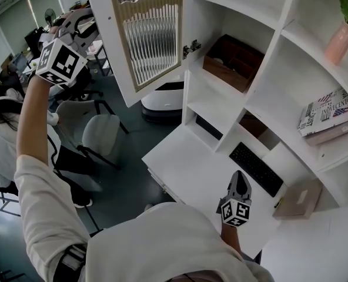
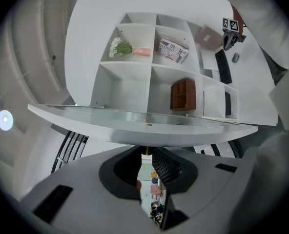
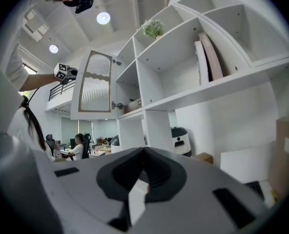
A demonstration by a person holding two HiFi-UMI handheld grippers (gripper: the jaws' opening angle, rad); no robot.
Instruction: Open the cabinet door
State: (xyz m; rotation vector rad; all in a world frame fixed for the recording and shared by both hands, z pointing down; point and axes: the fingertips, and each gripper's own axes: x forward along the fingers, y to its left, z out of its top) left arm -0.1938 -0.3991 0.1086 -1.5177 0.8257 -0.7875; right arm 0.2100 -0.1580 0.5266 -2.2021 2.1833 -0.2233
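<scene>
Our left gripper pinches the small brass knob on the cabinet door, a white panel of ribbed glass standing wide open from the boxy white shelving. Our right gripper, jaws together and empty, hovers over the smooth white desk.

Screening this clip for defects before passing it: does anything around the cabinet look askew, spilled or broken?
Nothing stands out. The cabinet door hangs wide open on its hinge, with the left gripper closed on its knob. The books merely lean in their compartment; nothing is spilled.
</scene>
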